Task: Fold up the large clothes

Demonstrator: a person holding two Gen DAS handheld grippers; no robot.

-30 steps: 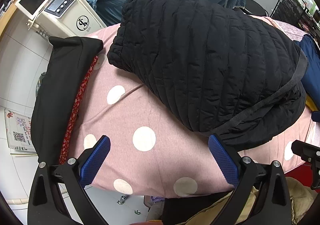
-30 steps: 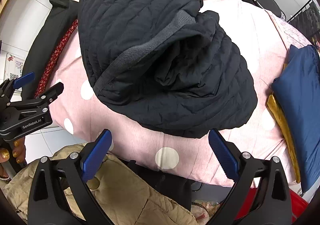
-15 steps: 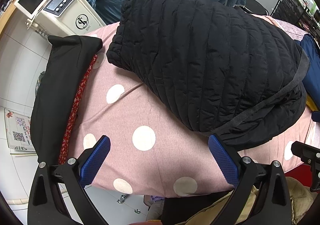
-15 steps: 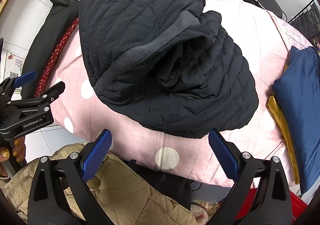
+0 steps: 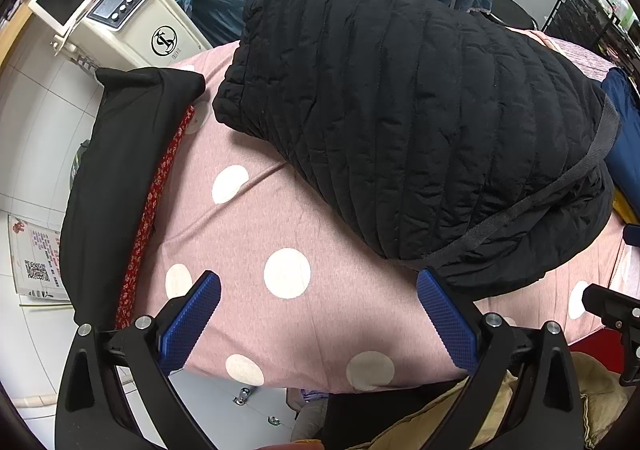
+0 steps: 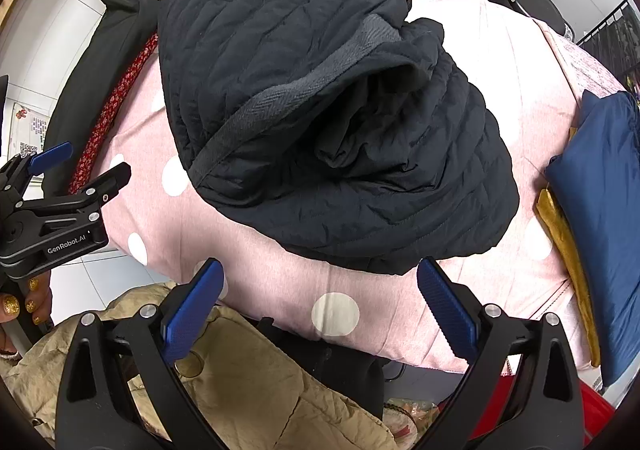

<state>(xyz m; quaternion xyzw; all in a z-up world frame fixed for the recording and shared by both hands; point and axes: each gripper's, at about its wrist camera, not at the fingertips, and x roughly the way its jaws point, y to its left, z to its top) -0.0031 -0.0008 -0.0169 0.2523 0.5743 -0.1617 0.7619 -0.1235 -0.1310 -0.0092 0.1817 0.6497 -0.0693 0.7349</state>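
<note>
Nearest the cameras, the left claw and right claw hang spread wide, empty. Beyond them the jacket lies bundled on the bed, seemingly folded; next comes squaring or setting aside.
</note>
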